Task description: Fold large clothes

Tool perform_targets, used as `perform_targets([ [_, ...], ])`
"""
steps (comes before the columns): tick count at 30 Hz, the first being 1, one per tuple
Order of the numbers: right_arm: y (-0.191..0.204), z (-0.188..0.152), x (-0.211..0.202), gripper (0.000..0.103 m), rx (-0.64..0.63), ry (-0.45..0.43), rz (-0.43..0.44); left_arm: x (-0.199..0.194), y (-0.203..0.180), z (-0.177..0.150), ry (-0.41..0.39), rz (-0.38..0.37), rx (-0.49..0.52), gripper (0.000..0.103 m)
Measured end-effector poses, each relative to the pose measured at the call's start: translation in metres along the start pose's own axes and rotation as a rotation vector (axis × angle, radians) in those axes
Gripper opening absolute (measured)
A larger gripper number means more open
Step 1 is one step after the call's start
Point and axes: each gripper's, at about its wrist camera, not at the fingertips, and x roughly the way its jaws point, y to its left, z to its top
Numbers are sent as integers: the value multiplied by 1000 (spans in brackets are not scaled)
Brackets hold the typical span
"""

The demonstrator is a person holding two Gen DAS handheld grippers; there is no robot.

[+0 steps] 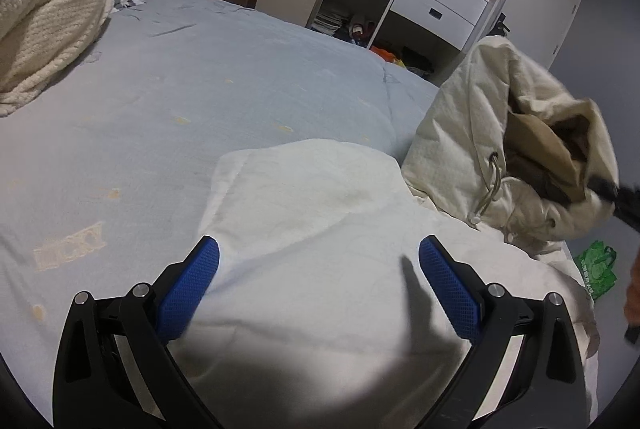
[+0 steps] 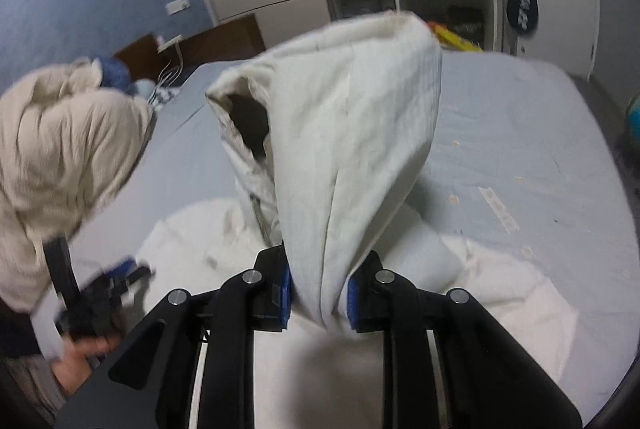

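Coat [image 2: 344,149] fabric hangs bunched between the clenched fingers of the right tool [image 2: 320,293], lifted above the bed [image 2: 520,133]. Left tool [image 1: 319,269] hovers spread wide over the coat's flat white part, gripping nothing.

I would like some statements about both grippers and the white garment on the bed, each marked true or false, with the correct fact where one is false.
1. The right gripper is shut on the white garment. True.
2. The left gripper is clamped on the garment. False: its jaws stand wide open above the cloth and hold nothing.
3. The garment lies completely flat on the bed. False: the part with the hood is lifted up, while the rest lies on the sheet.
4. The bed sheet is light blue. True.
5. The wardrobe behind the bed has white drawers. True.
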Motion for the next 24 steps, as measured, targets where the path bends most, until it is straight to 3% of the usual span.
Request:
perform_targets([
  [10,36,-102,-28,15,-201,42,-100,-69,4,-1,-6,-32,-3,96],
  [14,41,-135,-29,15,-281,30,-141,-97,-6,-1,0,-86,0,96],
  [20,45,-151,-34,15,-368,-1,-182,-129,-35,19,-8,-125,12,96],
  [24,43,-156,-37,15,-382,-12,-194,-139,-76,42,1,-179,80,96],
])
